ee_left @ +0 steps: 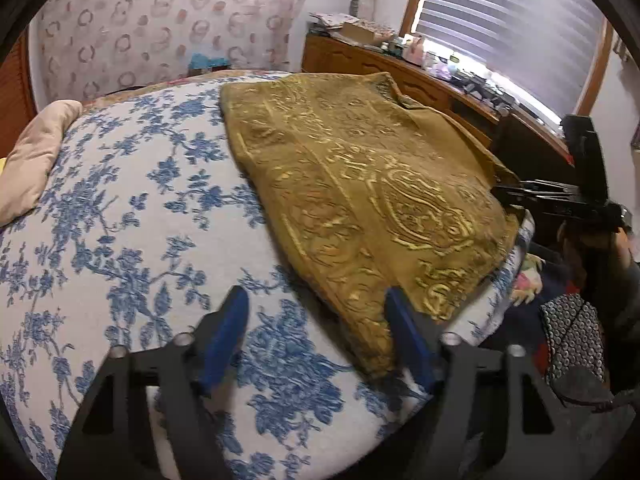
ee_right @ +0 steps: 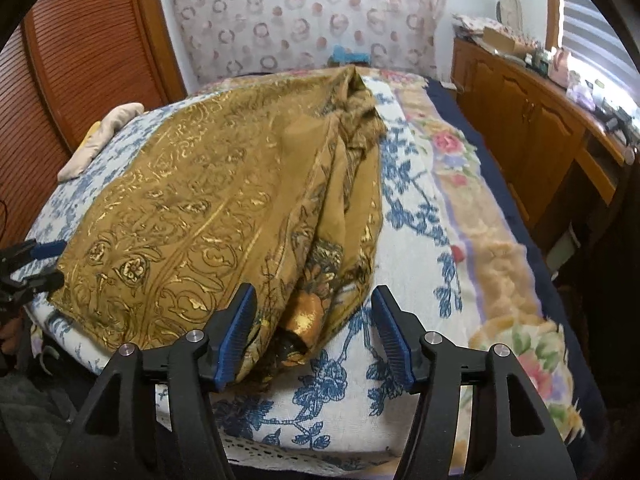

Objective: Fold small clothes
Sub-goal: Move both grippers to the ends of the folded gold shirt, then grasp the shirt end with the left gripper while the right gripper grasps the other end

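Note:
A mustard-gold patterned garment [ee_left: 360,184] lies spread on the blue-flowered bed cover [ee_left: 120,208], bunched in folds along its right side in the right wrist view [ee_right: 224,200]. My left gripper [ee_left: 316,300] is open and empty just above the garment's near left corner. My right gripper [ee_right: 314,296] is open and empty over the garment's near right hem; it also shows in the left wrist view [ee_left: 516,194] at the garment's far right edge. The left gripper shows at the left edge of the right wrist view [ee_right: 44,264].
A beige pillow [ee_left: 36,160] lies at the bed's far left. A floral blanket [ee_right: 492,208] covers the bed's right side. A wooden cabinet [ee_right: 532,120] with clutter stands under the window. A slatted wooden door [ee_right: 80,60] is at left.

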Demonstrator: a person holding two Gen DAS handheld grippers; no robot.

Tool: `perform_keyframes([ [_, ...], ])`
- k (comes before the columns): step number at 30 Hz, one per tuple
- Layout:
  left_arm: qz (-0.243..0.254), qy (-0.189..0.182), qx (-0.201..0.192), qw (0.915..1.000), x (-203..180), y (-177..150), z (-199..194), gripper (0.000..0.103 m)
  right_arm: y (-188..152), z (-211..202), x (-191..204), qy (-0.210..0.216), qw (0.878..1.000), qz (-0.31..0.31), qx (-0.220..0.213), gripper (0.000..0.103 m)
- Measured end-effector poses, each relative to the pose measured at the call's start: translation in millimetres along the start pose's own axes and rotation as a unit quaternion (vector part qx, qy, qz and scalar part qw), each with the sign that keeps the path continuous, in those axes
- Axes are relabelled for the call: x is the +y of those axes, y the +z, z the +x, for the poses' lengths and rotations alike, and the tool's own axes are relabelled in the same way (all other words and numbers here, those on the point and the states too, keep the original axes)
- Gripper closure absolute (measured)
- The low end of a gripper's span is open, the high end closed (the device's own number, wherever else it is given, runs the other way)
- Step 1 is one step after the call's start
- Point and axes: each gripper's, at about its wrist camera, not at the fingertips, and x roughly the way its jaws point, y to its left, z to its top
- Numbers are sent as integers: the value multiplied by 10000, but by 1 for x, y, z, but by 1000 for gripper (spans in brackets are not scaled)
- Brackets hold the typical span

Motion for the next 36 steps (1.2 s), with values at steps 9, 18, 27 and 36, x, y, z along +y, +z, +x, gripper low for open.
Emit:
perform_keyframes([
  [9, 45, -424, 92, 9991, -13, -2, 2, 81, -7, 0, 16, 183, 9996, -206, 40, 46],
  [18, 89, -798, -403, 9960, -21, 39, -30, 98, 1, -11, 18, 711, 9969, -251, -231, 96],
  [27, 100, -679, -1135, 9912, 2, 135, -41, 99, 79, -40, 6, 1053, 9863, -42, -1266, 96],
  [36, -3, -154, -1068, 9942, 38, 201, 11, 96, 162, 7, 1, 923, 9866, -348, -1302, 96],
])
